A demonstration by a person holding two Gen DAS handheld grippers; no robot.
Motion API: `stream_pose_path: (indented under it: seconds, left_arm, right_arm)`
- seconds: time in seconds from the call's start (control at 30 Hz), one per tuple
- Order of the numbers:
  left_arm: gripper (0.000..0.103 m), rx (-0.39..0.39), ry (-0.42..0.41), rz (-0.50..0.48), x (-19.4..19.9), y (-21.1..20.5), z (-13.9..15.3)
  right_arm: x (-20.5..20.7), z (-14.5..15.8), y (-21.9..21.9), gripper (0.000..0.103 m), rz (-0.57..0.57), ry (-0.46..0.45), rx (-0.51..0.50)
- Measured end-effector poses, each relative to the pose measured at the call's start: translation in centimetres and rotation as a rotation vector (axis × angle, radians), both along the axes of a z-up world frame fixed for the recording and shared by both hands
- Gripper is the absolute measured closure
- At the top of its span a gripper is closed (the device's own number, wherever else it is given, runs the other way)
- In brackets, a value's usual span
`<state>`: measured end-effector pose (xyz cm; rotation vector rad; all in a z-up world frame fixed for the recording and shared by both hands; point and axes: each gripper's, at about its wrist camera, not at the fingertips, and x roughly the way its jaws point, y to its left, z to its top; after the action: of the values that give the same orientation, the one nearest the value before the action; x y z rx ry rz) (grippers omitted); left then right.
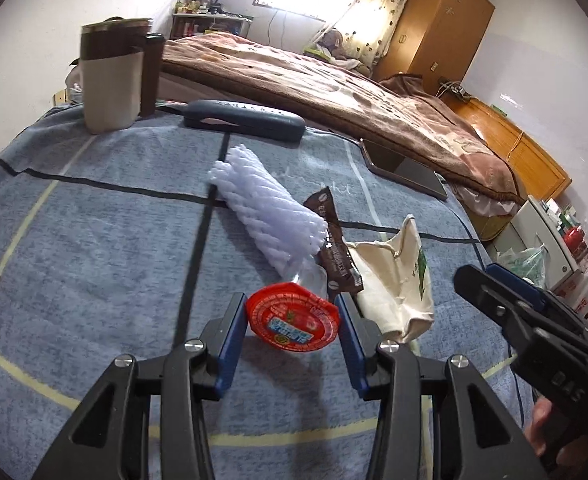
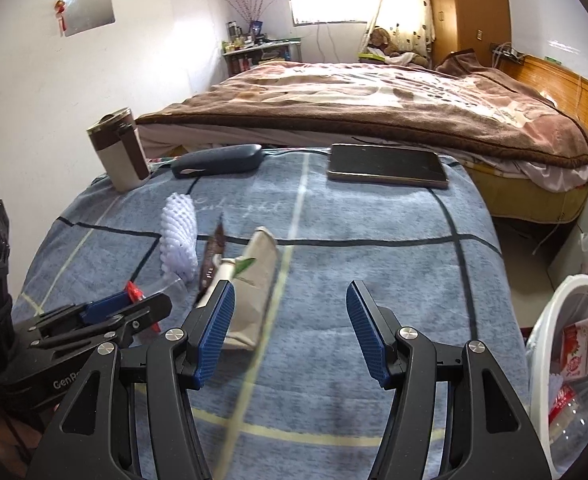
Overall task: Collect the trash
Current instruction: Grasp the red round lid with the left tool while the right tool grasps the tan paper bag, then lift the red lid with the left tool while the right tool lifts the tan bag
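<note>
Evidently at risk: left tongs (image 1: pixel 292 322) spread around red-lidded cup (image 1: pixel 292 317), not yet pinching; thin lid liable to slip or crumple. Right tongs (image 2: pixel 290 330) spread, empty, beside cloth pouch (image 2: pixel 254 284).

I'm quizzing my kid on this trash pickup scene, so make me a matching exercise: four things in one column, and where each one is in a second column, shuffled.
Things:
1. red lid
2. tablet
3. mug
4. foam net

Places:
A. far left corner of the blue cloth
B. between the left gripper fingers
C. far edge of the cloth, by the bed
D. middle of the cloth, beside the brown wrapper

Pairs: 1-B, 2-C, 3-A, 4-D
</note>
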<state>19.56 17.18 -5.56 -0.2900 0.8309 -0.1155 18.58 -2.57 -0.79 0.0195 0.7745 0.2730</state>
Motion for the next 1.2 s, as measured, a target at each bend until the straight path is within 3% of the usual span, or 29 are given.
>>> stream_pose_path:
  seconds: [0.27, 0.7, 0.73, 0.87, 1.2]
  left_arm:
    - [0.057, -0.014, -0.005, 0.063, -2.2, 2.3, -0.1]
    - [0.057, -0.030, -0.003, 0.056, -2.9, 2.6, -0.4]
    - [0.057, -0.029, -0.002, 0.055, -2.9, 2.6, -0.4]
    - [0.057, -0.024, -0.005, 0.052, -2.9, 2.4, -0.4]
    - [0.057, -0.009, -0.016, 0.045, -3.6, 1.7, 0.2]
  right_arm:
    - [0.7, -1.3, 2.4, 0.043, 0.028, 0.037, -0.023]
    - [1.2, -2.9, 3.0, 0.043, 0.006, 0.082, -0.027]
    - [1.2, -2.9, 2.9, 0.046, 0.012, 0.081, -0.022]
    - [1.0, -2.9, 2.8, 0.080, 0.002, 0.077, -0.031]
    - [0.4, -2.6, 1.7, 0.085, -0.012, 0.066, -0.002]
